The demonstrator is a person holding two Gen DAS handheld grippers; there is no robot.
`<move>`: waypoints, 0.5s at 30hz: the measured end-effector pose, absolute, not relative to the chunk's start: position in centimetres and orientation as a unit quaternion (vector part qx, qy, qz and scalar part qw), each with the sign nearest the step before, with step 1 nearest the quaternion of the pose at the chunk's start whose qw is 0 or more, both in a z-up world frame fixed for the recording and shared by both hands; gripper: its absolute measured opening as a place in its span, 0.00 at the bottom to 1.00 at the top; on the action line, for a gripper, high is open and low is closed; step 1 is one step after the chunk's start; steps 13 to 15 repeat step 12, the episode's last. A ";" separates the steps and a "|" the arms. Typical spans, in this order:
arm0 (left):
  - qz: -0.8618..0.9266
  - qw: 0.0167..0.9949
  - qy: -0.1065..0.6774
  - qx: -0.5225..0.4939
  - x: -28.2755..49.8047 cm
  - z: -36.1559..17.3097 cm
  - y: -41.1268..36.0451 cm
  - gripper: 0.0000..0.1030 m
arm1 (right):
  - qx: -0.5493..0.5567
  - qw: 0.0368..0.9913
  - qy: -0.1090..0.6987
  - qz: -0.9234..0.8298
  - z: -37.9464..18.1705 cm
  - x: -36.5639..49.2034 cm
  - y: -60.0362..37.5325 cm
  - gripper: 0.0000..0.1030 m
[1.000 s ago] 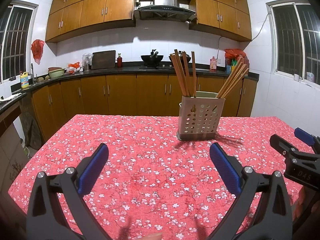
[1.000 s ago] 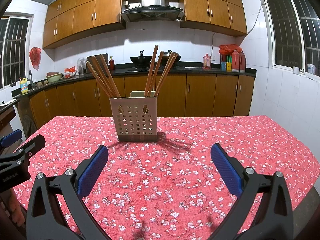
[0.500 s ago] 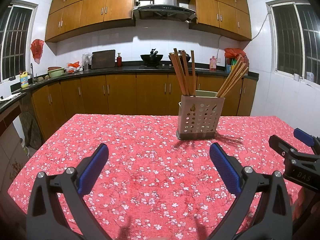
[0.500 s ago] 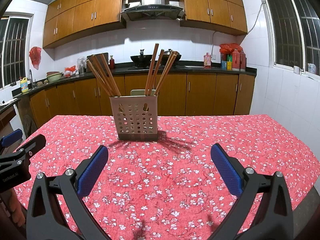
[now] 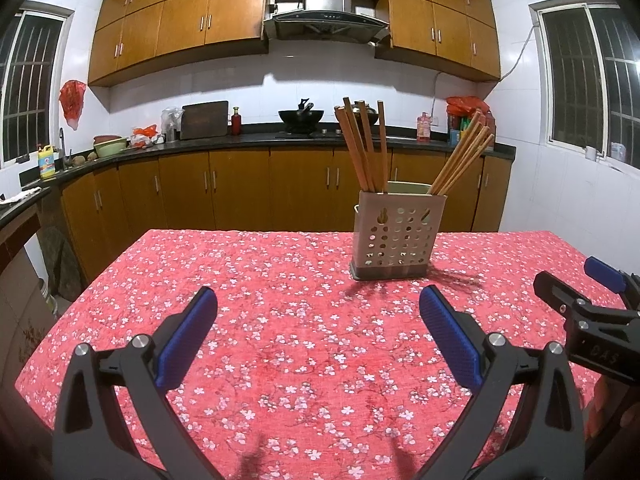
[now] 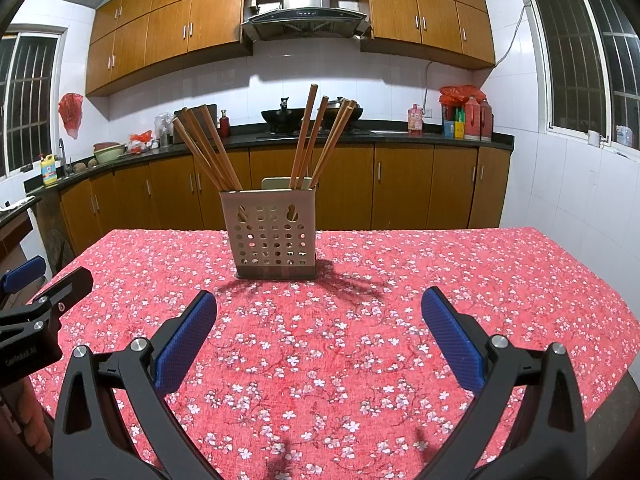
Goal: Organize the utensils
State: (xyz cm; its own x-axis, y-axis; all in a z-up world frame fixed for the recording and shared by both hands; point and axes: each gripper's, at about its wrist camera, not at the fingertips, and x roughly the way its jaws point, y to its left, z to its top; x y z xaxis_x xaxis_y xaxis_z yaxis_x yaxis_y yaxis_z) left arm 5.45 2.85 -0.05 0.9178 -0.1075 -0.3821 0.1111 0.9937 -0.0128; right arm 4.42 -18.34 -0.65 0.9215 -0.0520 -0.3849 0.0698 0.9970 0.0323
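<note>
A beige perforated utensil holder [image 5: 396, 236] [image 6: 274, 236] stands upright near the far side of the red flowered table [image 5: 288, 320] [image 6: 400, 320]. Several brown wooden chopsticks [image 5: 362, 148] [image 6: 208, 148] stick out of it in two leaning bunches, the other bunch [image 5: 460, 160] [image 6: 320, 140] on the right. My left gripper [image 5: 318, 320] hovers open above the cloth, short of the holder and slightly left of it, with nothing between its fingers. My right gripper [image 6: 318, 320] is open too, empty, in front of the holder. Each gripper shows at the edge of the other's view [image 5: 580, 304] [image 6: 40, 296].
Behind the table runs a dark kitchen counter [image 5: 240, 140] over wooden cabinets, with a wok [image 5: 301, 114], bottles and bowls on it. Windows sit on both side walls. A pale chair back [image 6: 280, 182] peeks up behind the holder.
Both views have shifted only slightly; the holder sits a touch lower in the right wrist view. Both grippers stay open and empty.
</note>
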 end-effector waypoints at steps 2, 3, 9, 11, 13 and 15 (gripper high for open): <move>-0.054 0.979 0.194 0.004 5.4 0.0 2.9 0.96 | 0.023 0.980 0.196 -0.031 -0.7 4.3 -18.2 0.98; -0.054 0.979 0.195 0.004 5.4 -0.1 2.9 0.96 | 0.023 0.980 0.196 -0.031 -0.6 4.4 -18.3 0.98; -0.054 0.978 0.201 0.001 5.7 -0.1 3.2 0.96 | 0.023 0.980 0.196 -0.031 -0.6 4.4 -18.3 0.98; -0.055 0.978 0.202 0.001 5.8 -0.1 3.2 0.96 | 0.023 0.980 0.196 -0.031 -0.6 4.4 -18.4 0.98; -0.055 0.978 0.202 0.001 5.8 -0.1 3.2 0.96 | 0.023 0.980 0.196 -0.031 -0.6 4.4 -18.3 0.98; -0.055 0.978 0.202 0.001 5.8 -0.1 3.2 0.96 | 0.023 0.980 0.196 -0.031 -0.6 4.4 -18.3 0.98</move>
